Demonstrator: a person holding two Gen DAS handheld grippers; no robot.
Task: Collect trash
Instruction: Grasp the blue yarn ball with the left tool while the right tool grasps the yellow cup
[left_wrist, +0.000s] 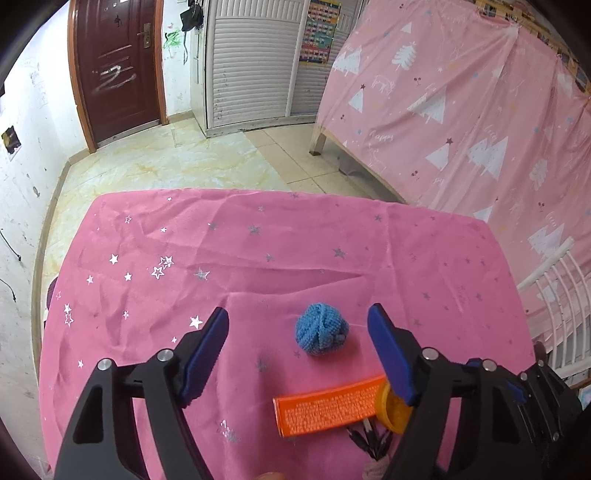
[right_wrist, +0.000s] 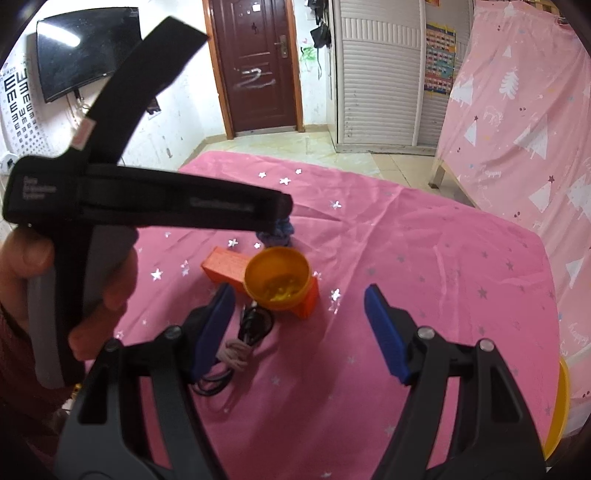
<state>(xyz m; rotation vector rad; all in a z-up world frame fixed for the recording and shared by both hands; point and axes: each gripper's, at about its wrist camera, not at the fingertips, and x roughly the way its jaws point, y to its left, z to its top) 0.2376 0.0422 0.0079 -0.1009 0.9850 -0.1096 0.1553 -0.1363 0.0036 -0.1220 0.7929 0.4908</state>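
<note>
**A:** What have I got on the table (left_wrist: 147, 236)?

**B:** From my left wrist view, a blue knitted ball (left_wrist: 321, 329) sits on the pink starred cloth, in line with the gap in my left gripper (left_wrist: 297, 325) but a little beyond the tips. Its jaws are spread wide, holding nothing. Nearer to me lies an orange box (left_wrist: 325, 410), flat, with a small yellow cup (left_wrist: 391, 410) just at its right end and a bundle of black cable (left_wrist: 369, 441) nearer still.

**A:** And the right side?

**B:** My right gripper (right_wrist: 299, 310) is also wide open and empty, hanging over the near part of the table. The yellow cup (right_wrist: 277, 282) is just beyond its tips, resting against the orange box (right_wrist: 225, 267), with something yellow in the bottom that I can't make out.

**A:** How will the ball handle?

**B:** I'd judge it light and soft, so it should squash under the pads without slipping. I'd take it across the middle, closing well in. The cup looks like thin, smooth plastic and is open-topped; I'd pinch one wall at the rim and keep it upright. The box looks stiff, and I'd grip across its narrow width.

**A:** The cable?

**B:** Floppy. I'd take it at the tied part (right_wrist: 234, 354).
</note>
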